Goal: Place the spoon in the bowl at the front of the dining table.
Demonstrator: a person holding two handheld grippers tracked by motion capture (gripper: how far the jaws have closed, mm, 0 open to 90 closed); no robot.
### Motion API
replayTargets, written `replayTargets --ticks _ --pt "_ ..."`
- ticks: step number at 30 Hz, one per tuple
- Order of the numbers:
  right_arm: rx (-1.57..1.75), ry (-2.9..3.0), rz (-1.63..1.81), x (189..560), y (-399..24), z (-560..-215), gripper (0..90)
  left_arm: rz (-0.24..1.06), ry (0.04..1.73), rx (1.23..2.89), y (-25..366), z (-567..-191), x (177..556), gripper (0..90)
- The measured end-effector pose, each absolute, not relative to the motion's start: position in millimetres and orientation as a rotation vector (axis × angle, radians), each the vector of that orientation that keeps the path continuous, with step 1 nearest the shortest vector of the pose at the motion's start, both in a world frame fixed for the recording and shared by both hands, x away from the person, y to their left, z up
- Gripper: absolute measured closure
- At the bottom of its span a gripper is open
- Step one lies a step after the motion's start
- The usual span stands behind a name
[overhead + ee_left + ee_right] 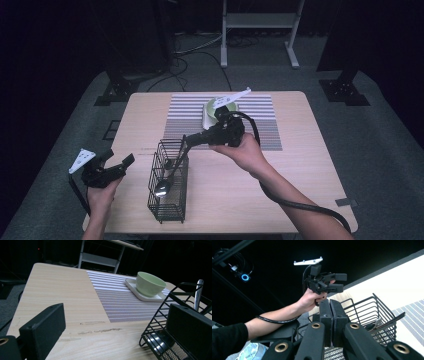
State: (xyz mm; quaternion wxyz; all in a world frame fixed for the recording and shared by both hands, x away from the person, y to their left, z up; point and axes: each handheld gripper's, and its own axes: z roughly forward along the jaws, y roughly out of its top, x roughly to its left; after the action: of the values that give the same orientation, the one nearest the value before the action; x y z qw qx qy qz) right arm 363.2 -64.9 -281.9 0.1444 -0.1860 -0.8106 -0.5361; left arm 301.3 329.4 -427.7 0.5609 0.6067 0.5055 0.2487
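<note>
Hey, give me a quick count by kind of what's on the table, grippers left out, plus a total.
Striped placemat: 1
White tray: 1
Green bowl: 1
Black wire basket: 1
Metal utensil in the basket: at least 1; I cannot tell whether more lie in there
Total: 5

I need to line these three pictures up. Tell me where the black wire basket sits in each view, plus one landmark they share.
High view: the black wire basket stands left of centre near the table's front edge, with the right gripper at its top rim.
Left gripper view: lower right corner, partly behind the right-hand one of the fingers.
Right gripper view: centre right, just beyond the closed fingers.
Shared landmark: the striped mat beside the basket.
</note>
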Motion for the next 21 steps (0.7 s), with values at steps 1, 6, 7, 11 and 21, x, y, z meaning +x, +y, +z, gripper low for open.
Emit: replayTargets --ticks 1,6,7,11,21 --pt "-0.535 -2.335 -1.549 364 -66 -280 89.1 0.583 1.191 1.427 329 -428 301 1.5" --pt "-0.543 -2.318 -1.566 364 -74 -274 89.1 0.584 1.193 1.424 329 -427 301 1.5" --pt "-0.548 -2.31 -1.572 365 -77 -273 89.1 0.584 1.193 1.424 329 -427 301 1.5" --pt "-0.564 -2.29 -1.596 366 -87 -268 89.1 0.584 1.192 1.426 329 -427 301 1.5" --pt "-0.594 -2.275 -1.63 367 -110 -261 89.1 0.586 1.192 1.427 329 -427 301 1.5"
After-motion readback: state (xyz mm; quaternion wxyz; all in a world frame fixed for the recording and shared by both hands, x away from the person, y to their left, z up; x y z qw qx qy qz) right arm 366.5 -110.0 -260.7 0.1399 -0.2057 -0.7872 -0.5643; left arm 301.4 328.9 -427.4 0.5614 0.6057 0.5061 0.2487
